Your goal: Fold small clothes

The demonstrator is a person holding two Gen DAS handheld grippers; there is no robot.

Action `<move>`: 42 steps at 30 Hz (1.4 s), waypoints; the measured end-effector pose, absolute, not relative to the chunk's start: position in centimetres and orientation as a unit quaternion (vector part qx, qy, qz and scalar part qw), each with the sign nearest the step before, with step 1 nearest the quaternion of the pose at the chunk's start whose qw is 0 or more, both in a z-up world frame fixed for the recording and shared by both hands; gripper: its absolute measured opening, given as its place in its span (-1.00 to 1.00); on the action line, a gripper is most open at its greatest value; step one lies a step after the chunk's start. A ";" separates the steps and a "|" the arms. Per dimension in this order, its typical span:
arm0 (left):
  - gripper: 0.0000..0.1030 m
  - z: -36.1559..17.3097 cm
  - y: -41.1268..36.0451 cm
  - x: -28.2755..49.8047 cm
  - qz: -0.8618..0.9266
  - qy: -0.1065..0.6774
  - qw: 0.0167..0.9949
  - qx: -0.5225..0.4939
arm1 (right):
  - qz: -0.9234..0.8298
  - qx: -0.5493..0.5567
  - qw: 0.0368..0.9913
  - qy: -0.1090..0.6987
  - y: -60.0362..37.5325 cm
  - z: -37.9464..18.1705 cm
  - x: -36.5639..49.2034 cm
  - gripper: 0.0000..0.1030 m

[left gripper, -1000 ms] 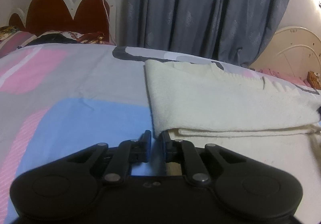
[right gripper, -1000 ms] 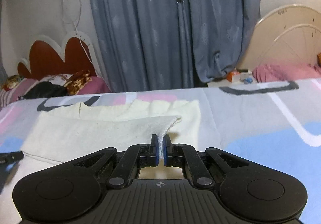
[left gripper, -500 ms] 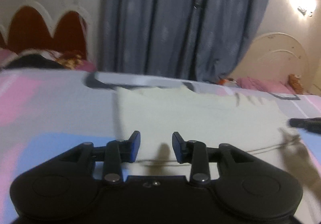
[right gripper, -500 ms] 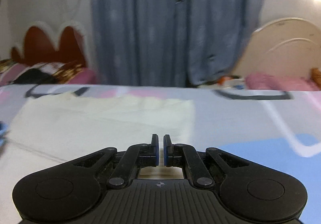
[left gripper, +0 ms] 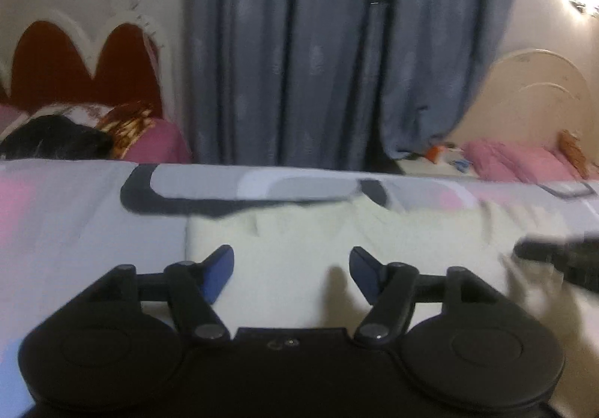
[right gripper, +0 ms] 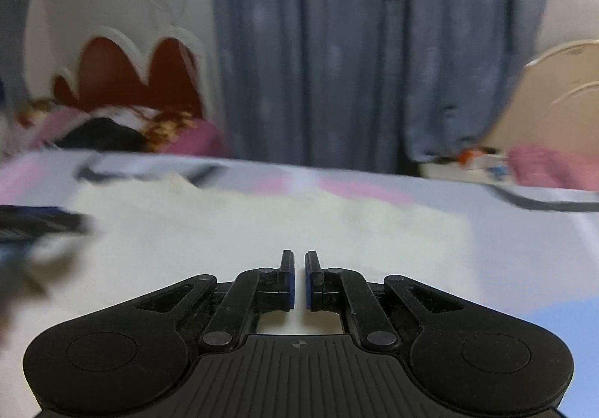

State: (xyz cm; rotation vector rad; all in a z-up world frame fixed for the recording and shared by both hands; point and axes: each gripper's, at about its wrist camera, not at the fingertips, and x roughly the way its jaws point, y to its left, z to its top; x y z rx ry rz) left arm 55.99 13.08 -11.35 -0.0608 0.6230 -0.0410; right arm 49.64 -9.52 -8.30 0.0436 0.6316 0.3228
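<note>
On bed (left gripper: 75, 216), cream garment (left gripper: 299, 253) lying part-folded; L gripper (left gripper: 291, 262) being opened, empty; R gripper (right gripper: 297, 277) being kept pressed together, empty; more folds prob. left.

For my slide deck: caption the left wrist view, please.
Left gripper opening, empty, over a cream garment on the patterned bedsheet.

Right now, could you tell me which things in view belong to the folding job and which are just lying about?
Job:
- cream garment, spread on the bedsheet
- left gripper, fingers opening, nothing between them
- right gripper, shut, empty

Lying about:
- curtain
- headboard
- pink pillows
- dark cloth
</note>
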 end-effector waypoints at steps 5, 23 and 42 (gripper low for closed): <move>0.31 -13.7 15.9 56.6 -0.043 0.314 0.945 -0.086 | 0.190 -0.009 0.927 0.323 -5.5 -10.2 51.2 -0.93; 0.30 -13.5 12.4 48.5 -0.018 0.303 0.953 -0.012 | 0.052 -0.017 0.940 0.338 -16.2 -10.5 46.8 -0.94; 0.29 -12.5 10.2 46.6 0.020 0.314 0.949 -0.023 | 0.078 0.021 0.935 0.345 -15.2 -10.0 43.0 -0.94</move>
